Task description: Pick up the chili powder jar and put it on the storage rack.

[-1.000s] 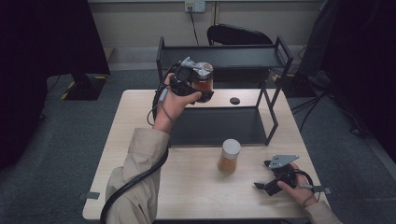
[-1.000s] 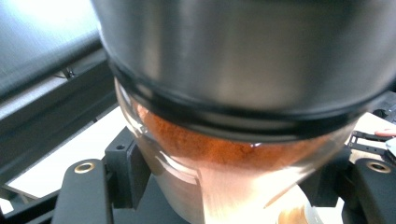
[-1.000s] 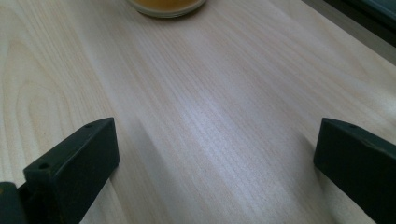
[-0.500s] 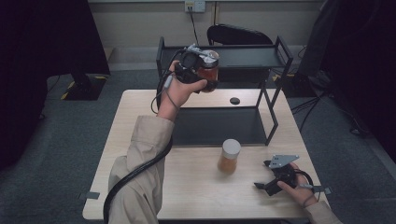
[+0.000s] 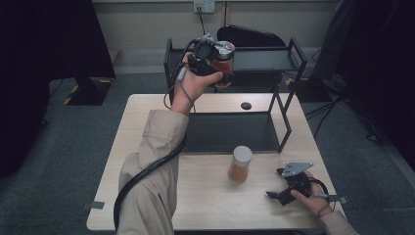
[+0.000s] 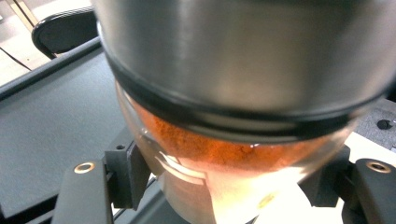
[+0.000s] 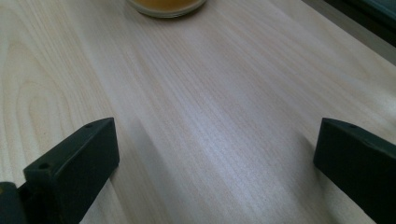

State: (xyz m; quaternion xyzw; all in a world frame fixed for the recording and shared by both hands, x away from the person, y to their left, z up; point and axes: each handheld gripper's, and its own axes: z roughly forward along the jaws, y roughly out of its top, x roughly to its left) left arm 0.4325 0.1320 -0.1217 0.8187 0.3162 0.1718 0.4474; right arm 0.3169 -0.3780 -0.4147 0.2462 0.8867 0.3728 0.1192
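Observation:
A glass jar [image 5: 224, 62] of red-orange powder with a metal lid is held up at the level of the black rack's top shelf [image 5: 266, 58]. My left gripper [image 5: 213, 59] is shut on it. In the left gripper view the jar [image 6: 224, 154] sits between both fingers [image 6: 123, 172], with its lid close to the camera. A second jar [image 5: 240, 164] of yellow-orange powder with a pale lid stands on the wooden table [image 5: 147, 122] in front of the rack. My right gripper [image 5: 285, 188] rests open on the table at the front right, and that jar's base [image 7: 166, 7] lies ahead of its jaws.
The rack's lower shelf [image 5: 230, 132] lies flat on the table's middle. A small black round thing [image 5: 246, 105] sits on the table behind it. A dark chair [image 5: 254, 36] stands beyond the rack. The left gripper's cable [image 5: 147, 174] trails along the sleeve.
My left gripper has carried the red-orange jar up and to the right, from over the table's back edge to the top shelf. The right gripper has stayed still.

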